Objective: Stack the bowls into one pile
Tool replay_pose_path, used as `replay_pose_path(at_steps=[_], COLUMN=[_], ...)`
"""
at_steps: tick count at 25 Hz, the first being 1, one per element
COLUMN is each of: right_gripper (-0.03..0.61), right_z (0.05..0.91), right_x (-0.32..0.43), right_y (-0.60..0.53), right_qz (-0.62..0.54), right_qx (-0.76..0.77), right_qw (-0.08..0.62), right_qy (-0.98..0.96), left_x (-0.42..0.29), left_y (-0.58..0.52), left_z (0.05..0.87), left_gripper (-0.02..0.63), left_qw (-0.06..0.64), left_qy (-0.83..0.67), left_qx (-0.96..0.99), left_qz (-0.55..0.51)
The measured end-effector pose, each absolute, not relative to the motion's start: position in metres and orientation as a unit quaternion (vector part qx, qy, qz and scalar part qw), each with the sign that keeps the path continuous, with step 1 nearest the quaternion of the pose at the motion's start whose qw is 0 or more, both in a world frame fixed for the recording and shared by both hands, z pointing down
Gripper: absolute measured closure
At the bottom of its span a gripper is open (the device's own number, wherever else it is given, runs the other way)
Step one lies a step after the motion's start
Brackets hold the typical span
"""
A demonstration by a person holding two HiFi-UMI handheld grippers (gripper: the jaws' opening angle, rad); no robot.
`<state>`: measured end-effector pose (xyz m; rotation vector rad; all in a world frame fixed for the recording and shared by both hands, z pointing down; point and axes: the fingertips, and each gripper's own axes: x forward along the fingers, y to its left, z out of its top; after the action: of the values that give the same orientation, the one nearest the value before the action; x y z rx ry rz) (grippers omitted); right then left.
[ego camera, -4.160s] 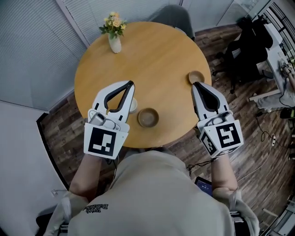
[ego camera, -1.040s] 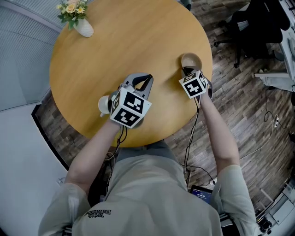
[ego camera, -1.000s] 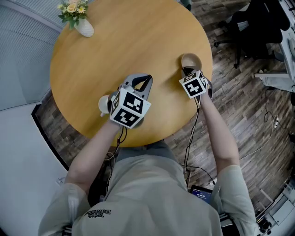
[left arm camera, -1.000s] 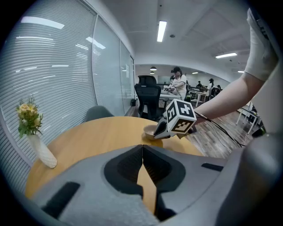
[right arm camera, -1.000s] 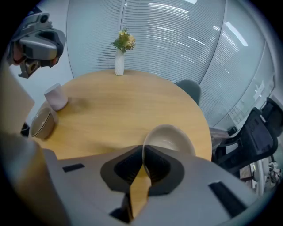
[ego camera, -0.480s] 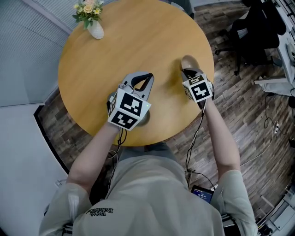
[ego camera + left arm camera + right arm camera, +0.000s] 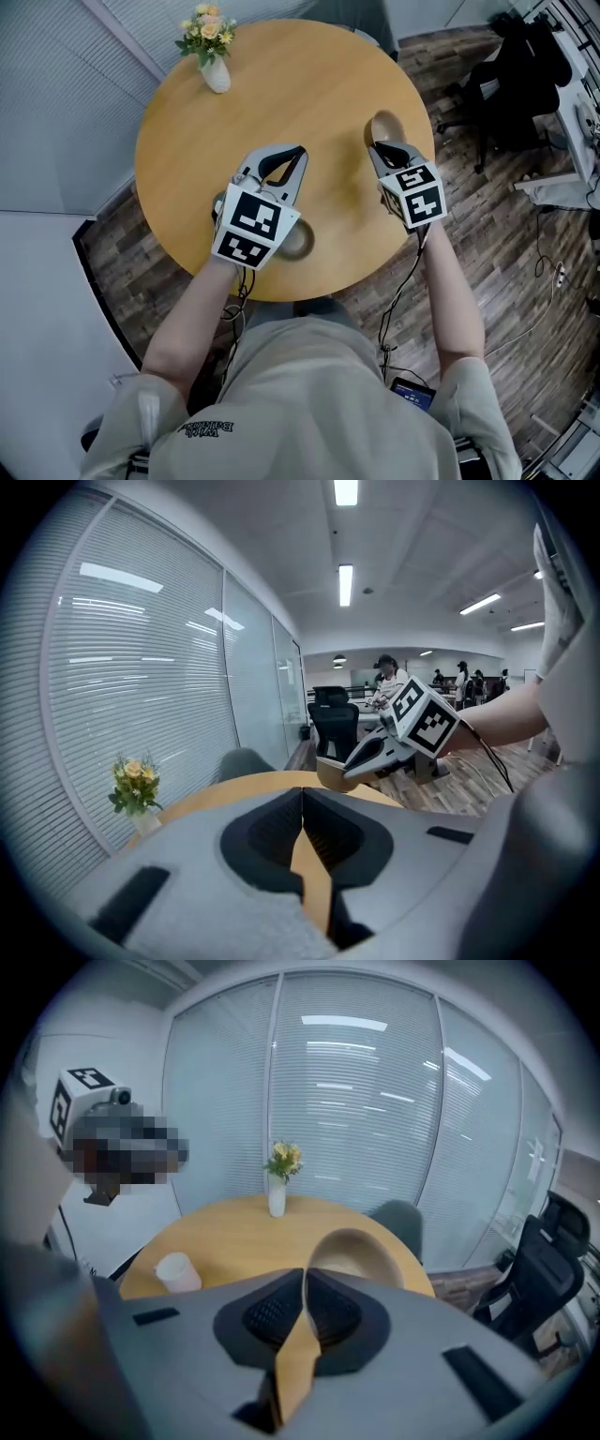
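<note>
On the round wooden table [image 7: 281, 103], one tan bowl [image 7: 298, 244] sits near the front edge, half hidden under my left gripper [image 7: 298, 150]. That gripper is shut with nothing in it and hangs above the table. My right gripper [image 7: 373, 148] is shut on the rim of a second tan bowl [image 7: 384, 127] and holds it tilted above the table's right side. This bowl [image 7: 356, 1255] shows just past the closed jaws in the right gripper view. In the left gripper view, the bowl [image 7: 330, 772] hangs from the right gripper [image 7: 375, 752].
A white vase of flowers [image 7: 215, 73] stands at the table's far left. A white cup [image 7: 175, 1272] sits near the left gripper, mostly hidden in the head view. A grey chair [image 7: 366, 33] stands behind the table, and a black office chair [image 7: 516, 84] to the right.
Both grippers have risen from the table. The right one has lifted its bowl off the surface and tilted it. The left stays shut and empty.
</note>
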<state>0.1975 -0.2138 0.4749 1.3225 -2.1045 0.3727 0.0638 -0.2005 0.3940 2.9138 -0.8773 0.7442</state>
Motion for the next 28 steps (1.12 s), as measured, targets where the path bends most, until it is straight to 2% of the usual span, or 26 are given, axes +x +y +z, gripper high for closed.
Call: replay_pose_path(at_steps=[12,28], right_gripper=[0.543,0.543], right_z=[0.373,0.329], right_x=[0.154,0.099], right_y=[-0.181,-0.155], right_qz=[0.085,0.041], right_qx=[0.499,0.457], right_qw=[0.226,0.21], right_qy=[-0.832,-0.863], left_x=[0.015,-0.051], left_y=[-0.184,-0.163], left_z=[0.335,0.301], left_gripper=[0.592,0.592], left_qw=[-0.034,-0.057], left_qy=[-0.322,-0.368], left_qx=[0.925,0.908], left_qz=[0.198,0.191])
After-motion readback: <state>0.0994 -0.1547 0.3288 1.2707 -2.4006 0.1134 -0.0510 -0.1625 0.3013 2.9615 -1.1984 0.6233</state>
